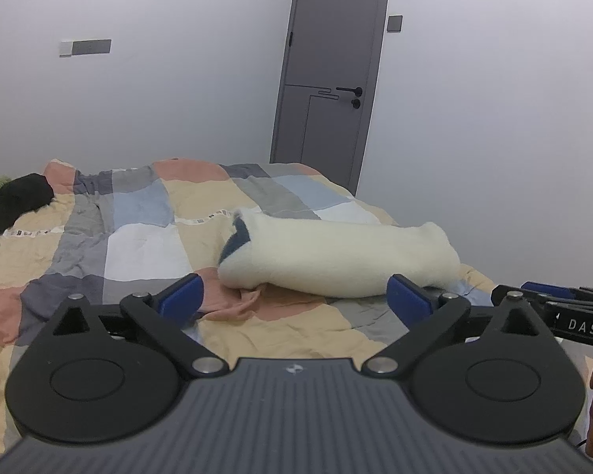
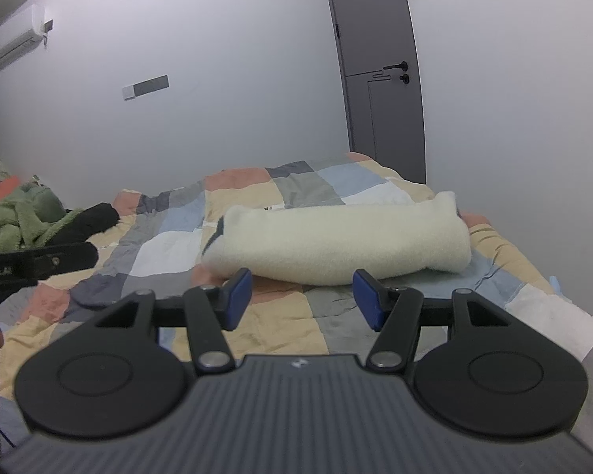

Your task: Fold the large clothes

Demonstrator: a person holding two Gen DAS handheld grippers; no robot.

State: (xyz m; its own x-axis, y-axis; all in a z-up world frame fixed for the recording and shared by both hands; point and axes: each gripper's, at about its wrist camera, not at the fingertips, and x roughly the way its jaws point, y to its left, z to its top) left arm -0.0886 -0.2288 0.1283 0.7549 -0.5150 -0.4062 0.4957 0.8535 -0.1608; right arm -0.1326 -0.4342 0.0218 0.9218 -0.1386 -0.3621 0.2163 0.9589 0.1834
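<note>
One cream fleece garment (image 1: 336,254), folded into a thick bundle with a dark blue lining showing at one end, is lying on a patchwork quilt (image 1: 138,237) covering one bed. Two grippers are hovering just before it, both empty: the left gripper (image 1: 294,296) is holding its blue pads spread wide, the right gripper (image 2: 302,296) spread about halfway. One black garment (image 1: 12,201) and one green garment (image 2: 19,217) are lying at the quilt's far left, beside each other.
</note>
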